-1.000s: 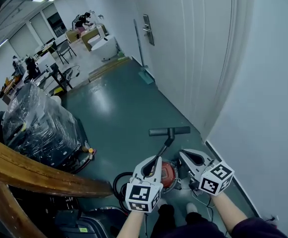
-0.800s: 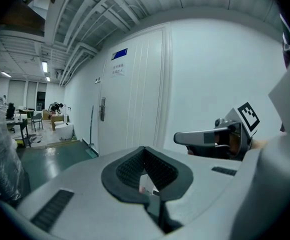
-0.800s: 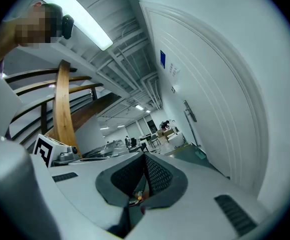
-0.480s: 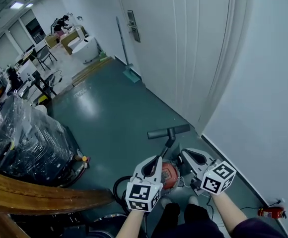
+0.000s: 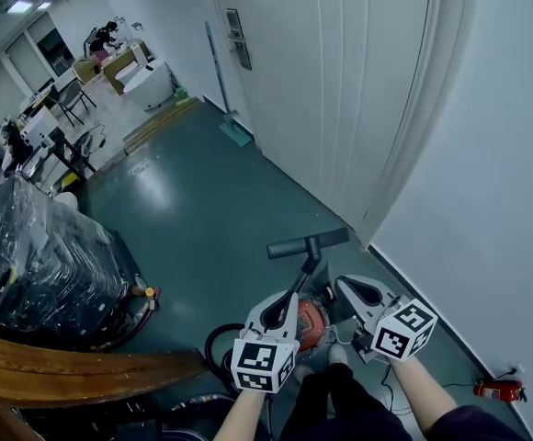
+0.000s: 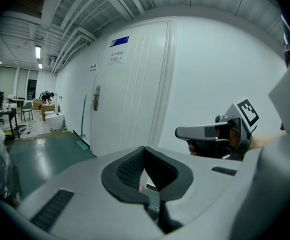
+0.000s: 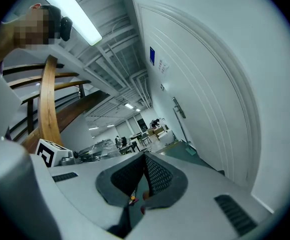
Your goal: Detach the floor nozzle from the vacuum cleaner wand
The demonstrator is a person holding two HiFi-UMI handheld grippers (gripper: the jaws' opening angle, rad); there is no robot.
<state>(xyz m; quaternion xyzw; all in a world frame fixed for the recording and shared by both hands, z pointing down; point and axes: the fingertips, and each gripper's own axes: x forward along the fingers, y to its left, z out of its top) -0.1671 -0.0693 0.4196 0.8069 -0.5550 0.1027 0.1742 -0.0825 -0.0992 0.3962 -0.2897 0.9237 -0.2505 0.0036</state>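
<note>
The vacuum cleaner stands on the green floor just ahead of me in the head view. It has a round red body [image 5: 311, 323] and a dark wand [image 5: 304, 270] that runs away to a dark bar-shaped floor nozzle [image 5: 307, 243], still joined to the wand. A black hose [image 5: 215, 342] loops at the left. My left gripper [image 5: 290, 295] hovers shut over the body's left side, holding nothing. My right gripper [image 5: 340, 284] is shut and empty over the body's right side. In the gripper views both pairs of jaws meet, left [image 6: 144, 150] and right [image 7: 145, 156], with nothing between them.
A white door [image 5: 340, 81] and wall run along the right, with a red fire extinguisher [image 5: 498, 390] at the wall's foot. A plastic-wrapped pallet [image 5: 37, 265] and a wooden handrail [image 5: 83, 366] stand at the left. A mop [image 5: 221, 90] leans by the door. Desks and people are far back.
Both grippers have sunk a little toward the vacuum body and stayed shut. The head view has swung, so the fire extinguisher now shows at lower right.
</note>
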